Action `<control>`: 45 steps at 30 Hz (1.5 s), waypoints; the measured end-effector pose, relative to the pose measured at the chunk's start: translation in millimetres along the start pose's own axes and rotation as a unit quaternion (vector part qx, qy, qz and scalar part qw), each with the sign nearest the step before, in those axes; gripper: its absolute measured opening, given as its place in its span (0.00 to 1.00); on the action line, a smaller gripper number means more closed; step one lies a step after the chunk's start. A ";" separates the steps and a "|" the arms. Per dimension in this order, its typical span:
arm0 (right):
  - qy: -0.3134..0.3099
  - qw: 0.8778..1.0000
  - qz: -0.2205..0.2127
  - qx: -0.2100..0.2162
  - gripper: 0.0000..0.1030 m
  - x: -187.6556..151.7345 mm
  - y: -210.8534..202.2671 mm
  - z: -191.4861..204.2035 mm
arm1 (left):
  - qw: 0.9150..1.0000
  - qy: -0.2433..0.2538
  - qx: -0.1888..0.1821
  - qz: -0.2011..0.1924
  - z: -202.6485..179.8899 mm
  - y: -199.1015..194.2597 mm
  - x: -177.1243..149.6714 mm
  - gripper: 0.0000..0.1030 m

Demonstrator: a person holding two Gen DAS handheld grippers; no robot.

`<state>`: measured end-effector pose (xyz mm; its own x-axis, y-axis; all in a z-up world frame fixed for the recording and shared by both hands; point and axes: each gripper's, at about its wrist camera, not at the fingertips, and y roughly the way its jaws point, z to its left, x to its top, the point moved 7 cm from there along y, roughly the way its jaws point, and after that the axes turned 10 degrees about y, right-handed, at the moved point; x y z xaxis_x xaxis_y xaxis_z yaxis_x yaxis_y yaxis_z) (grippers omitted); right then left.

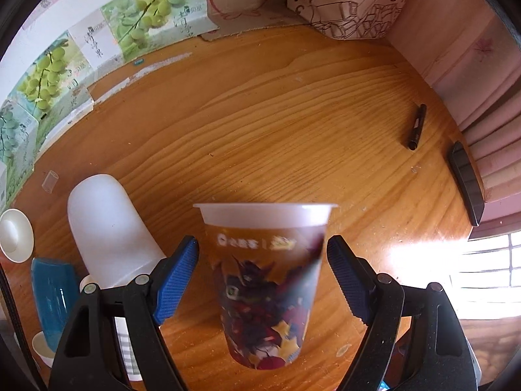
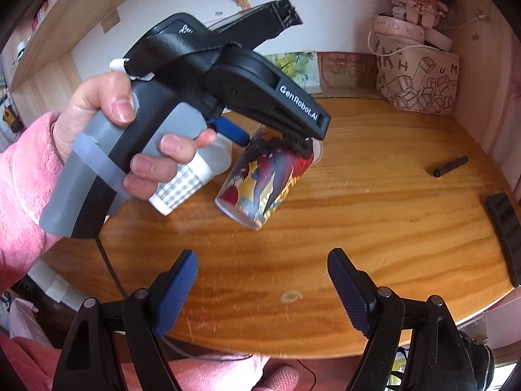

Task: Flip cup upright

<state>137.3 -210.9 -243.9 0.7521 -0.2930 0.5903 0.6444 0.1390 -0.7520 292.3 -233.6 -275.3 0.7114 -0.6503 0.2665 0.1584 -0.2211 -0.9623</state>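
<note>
A clear plastic cup [image 1: 265, 280] with a red and purple printed figure sits between the fingers of my left gripper [image 1: 262, 270], rim away from the camera. The blue pads [image 1: 177, 280] stand a little apart from its sides in the left wrist view. In the right wrist view the same cup [image 2: 267, 179] hangs tilted above the wooden table [image 2: 358, 202], held near its rim by the left gripper [image 2: 276, 137]. My right gripper [image 2: 262, 290] is open and empty over the table's near edge.
A white frosted cup [image 1: 107, 228] lies upside down left of the held cup, with a blue cup [image 1: 53, 296] and a white bowl [image 1: 14, 236] beyond. A black pen [image 1: 417, 127] and a dark phone [image 1: 465, 182] lie at the right. Boxes [image 1: 143, 16] and a bag [image 1: 351, 3] line the back.
</note>
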 end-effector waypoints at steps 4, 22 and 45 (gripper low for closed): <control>0.009 1.000 -0.013 -0.002 0.80 10.8 10.4 -4.5 | 1.000 -0.007 -0.009 0.010 4.7 8.4 6.6 0.81; 0.036 0.999 0.002 0.009 0.80 32.8 41.3 -17.3 | 0.998 -0.024 -0.047 0.032 4.1 27.5 24.6 0.80; -0.028 0.998 -0.037 0.033 0.80 27.0 -3.9 3.6 | 0.996 -0.001 0.016 -0.092 -6.7 -62.0 -19.7 0.79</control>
<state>155.5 -216.0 -223.9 0.7070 -0.2521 0.6607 0.7052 0.1816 -0.6854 263.8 -211.9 -220.5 0.6692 -0.5997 0.4389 0.3082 -0.3135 -0.8982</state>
